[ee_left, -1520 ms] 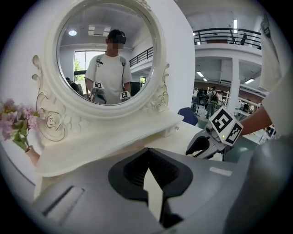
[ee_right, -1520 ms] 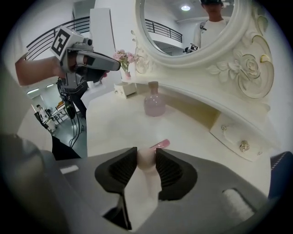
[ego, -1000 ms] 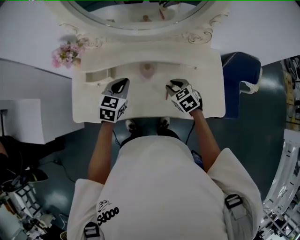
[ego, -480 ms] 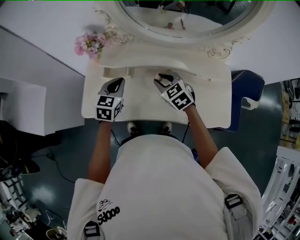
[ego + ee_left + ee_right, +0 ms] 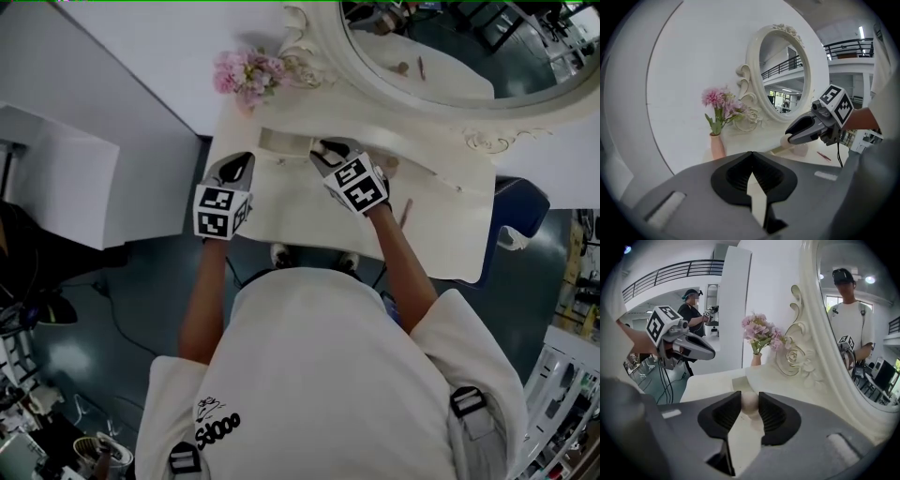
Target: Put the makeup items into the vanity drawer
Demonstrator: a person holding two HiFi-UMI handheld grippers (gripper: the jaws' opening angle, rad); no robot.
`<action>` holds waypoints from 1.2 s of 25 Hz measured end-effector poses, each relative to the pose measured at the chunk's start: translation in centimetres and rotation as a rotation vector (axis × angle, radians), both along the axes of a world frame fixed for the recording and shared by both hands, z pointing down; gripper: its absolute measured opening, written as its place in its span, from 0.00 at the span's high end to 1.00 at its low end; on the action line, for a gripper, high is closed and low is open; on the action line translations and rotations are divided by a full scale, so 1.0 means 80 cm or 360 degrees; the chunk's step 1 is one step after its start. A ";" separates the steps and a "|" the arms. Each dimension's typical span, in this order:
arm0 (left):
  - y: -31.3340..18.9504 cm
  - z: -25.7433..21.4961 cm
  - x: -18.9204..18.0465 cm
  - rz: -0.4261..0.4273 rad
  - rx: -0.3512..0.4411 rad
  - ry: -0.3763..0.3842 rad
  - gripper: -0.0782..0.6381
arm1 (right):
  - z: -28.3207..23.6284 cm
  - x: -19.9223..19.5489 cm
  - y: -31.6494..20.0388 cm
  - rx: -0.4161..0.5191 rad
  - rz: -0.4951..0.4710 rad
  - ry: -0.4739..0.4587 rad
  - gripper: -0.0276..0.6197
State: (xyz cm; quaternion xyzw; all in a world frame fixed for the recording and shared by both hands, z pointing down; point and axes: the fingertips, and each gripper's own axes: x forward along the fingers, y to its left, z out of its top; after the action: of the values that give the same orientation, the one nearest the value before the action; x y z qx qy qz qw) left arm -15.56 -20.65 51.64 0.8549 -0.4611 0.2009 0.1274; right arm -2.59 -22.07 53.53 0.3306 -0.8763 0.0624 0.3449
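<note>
The only legible print is a black logo (image 5: 217, 430) low on the person's white shirt (image 5: 328, 366), roughly "Sd000" (skewed, so uncertain), beneath a small unreadable scribble.

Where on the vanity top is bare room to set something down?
Bare: the vanity top's front strip right of the left gripper, and the right end beyond the red pencil. Crowded: back left, around flower vase and open compartment.

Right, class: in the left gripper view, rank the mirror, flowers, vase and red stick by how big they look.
Largest to smallest:
mirror
flowers
vase
red stick
The stick lies farther off; true size unsure.
</note>
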 end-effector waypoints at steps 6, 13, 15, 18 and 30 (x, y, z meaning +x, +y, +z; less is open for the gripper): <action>-0.018 0.010 -0.056 -0.0053 -0.0032 0.0006 0.87 | 0.043 -0.041 -0.032 -0.0122 0.0062 0.0001 0.76; -0.024 0.017 -0.100 -0.0103 -0.0060 0.0006 0.87 | 0.083 -0.060 -0.050 -0.0186 0.0084 0.0080 0.75; -0.024 0.019 -0.107 -0.0117 -0.0069 0.0012 0.87 | 0.088 -0.062 -0.052 -0.0189 0.0093 0.0093 0.73; -0.025 0.021 -0.113 -0.0134 -0.0077 0.0019 0.87 | 0.089 -0.063 -0.054 -0.0183 0.0096 0.0094 0.72; -0.027 0.008 -0.068 -0.0049 -0.0047 0.0017 0.87 | 0.038 -0.034 -0.045 -0.0044 0.0159 -0.0022 0.68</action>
State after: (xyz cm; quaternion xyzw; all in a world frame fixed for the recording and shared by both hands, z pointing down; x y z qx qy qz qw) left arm -21.00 -22.79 52.31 0.8468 -0.4704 0.2013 0.1455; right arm -5.29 -25.69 56.56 0.3689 -0.8601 0.0939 0.3398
